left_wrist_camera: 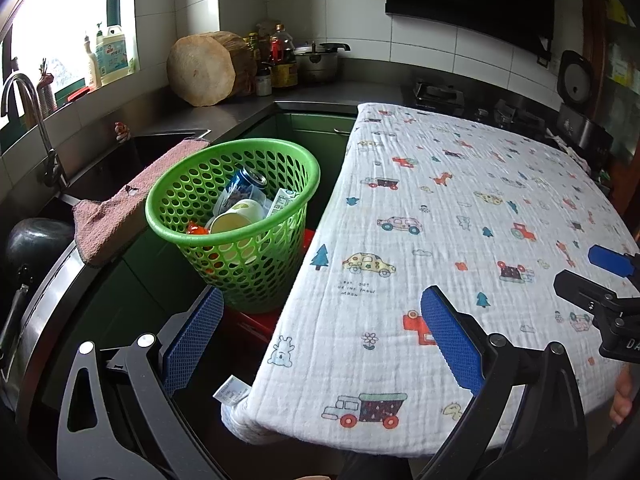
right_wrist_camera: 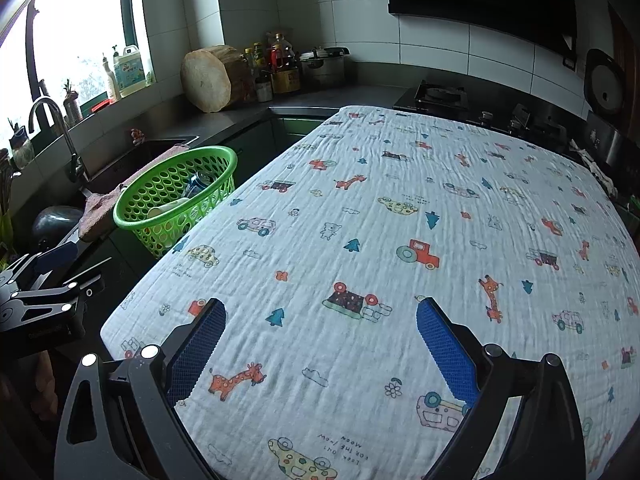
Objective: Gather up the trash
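Both grippers are hanging over the table (right_wrist_camera: pixel 400 208) with its printed cloth; the left gripper (left_wrist_camera: pixel 320 320) is sitting at the table's left edge, jaws spread wide and gripping nothing; the right gripper (right_wrist_camera: pixel 320 332) is likewise gaping open and empty; the trash is lying in the green basket (left_wrist_camera: pixel 248 256) beside the table: a blue can (left_wrist_camera: pixel 244 186), a paper cup (left_wrist_camera: pixel 232 222), a small carton (left_wrist_camera: pixel 282 204); the basket is resting on something red.
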`<state>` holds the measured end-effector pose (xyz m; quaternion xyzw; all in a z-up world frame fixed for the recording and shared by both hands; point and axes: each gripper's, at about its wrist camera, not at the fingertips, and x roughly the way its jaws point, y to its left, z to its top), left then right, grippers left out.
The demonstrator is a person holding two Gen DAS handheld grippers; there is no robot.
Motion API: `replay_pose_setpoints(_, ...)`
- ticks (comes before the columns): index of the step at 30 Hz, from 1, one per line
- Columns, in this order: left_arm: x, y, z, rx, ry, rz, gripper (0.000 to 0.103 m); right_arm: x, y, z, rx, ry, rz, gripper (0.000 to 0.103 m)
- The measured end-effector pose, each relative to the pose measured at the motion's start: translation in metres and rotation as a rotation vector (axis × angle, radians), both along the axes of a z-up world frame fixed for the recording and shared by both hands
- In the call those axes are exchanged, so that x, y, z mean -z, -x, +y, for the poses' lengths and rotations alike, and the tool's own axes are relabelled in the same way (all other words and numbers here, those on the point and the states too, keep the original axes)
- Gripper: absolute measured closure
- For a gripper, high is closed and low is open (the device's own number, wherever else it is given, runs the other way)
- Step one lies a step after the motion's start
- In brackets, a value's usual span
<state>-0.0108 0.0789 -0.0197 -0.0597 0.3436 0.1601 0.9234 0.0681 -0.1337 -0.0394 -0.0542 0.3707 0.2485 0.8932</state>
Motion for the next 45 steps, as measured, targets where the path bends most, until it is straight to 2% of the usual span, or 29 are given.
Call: replay_pose_setpoints(45,-0.006,0.005,-0.010,0.016,-0.004,-0.014,0.005,-0.001,0.005,0.000,-0.002,0.000,-0.006,0.010)
